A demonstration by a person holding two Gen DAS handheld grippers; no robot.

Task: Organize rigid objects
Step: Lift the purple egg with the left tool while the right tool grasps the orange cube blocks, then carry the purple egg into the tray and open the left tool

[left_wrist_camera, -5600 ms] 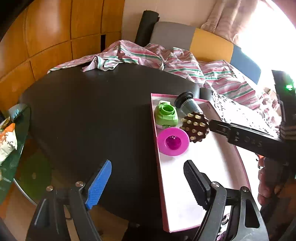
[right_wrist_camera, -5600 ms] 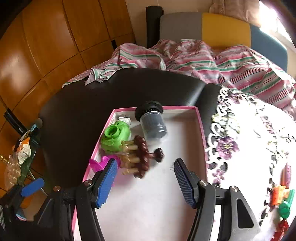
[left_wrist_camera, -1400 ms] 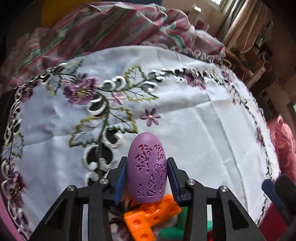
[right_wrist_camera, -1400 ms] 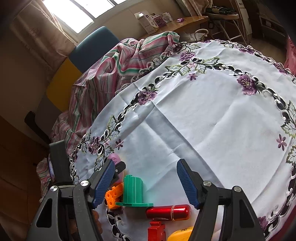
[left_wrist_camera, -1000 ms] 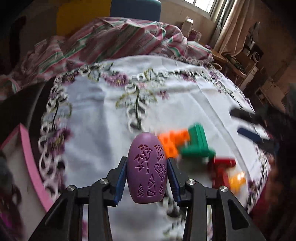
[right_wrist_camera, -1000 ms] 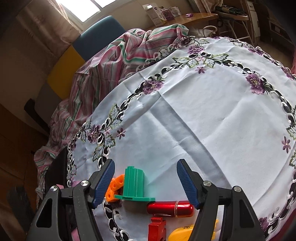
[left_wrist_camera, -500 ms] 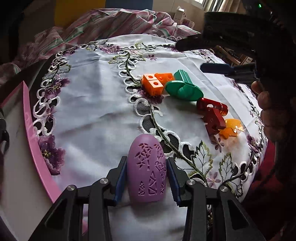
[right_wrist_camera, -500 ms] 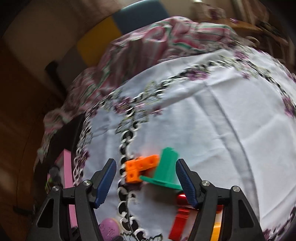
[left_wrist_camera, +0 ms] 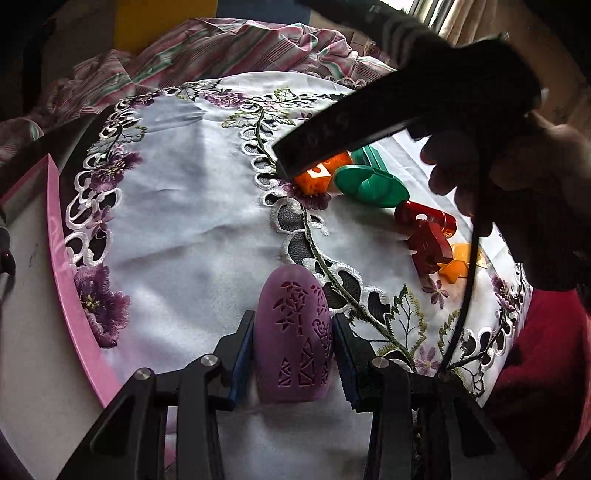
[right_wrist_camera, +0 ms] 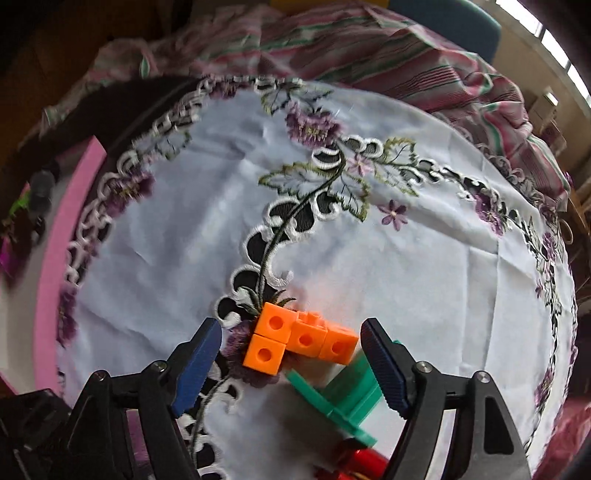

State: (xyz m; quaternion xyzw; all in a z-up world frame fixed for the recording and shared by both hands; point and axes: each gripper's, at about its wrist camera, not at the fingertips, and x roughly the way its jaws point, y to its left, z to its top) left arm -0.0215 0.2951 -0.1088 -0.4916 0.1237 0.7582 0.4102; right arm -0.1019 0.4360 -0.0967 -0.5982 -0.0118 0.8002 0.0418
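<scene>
Left gripper (left_wrist_camera: 293,354) clamped on purple egg (left_wrist_camera: 292,334), right gripper (right_wrist_camera: 291,360) with jaws just widened, orange cube block (right_wrist_camera: 295,341) untouched between them, green piece (right_wrist_camera: 343,395) at five o'clock

Place: a lived-in room of a home.
Table: a white tablecloth (right_wrist_camera: 424,258) embroidered with purple flowers and cutwork.
Bedding: striped pink and green fabric (right_wrist_camera: 388,48) heaped behind it.
Seating: a chair back (right_wrist_camera: 443,18) in blue and yellow.
Light: daylight through a curtained window (left_wrist_camera: 443,22).
Toys: small plastic pieces (left_wrist_camera: 369,184) scattered on the cloth.
</scene>
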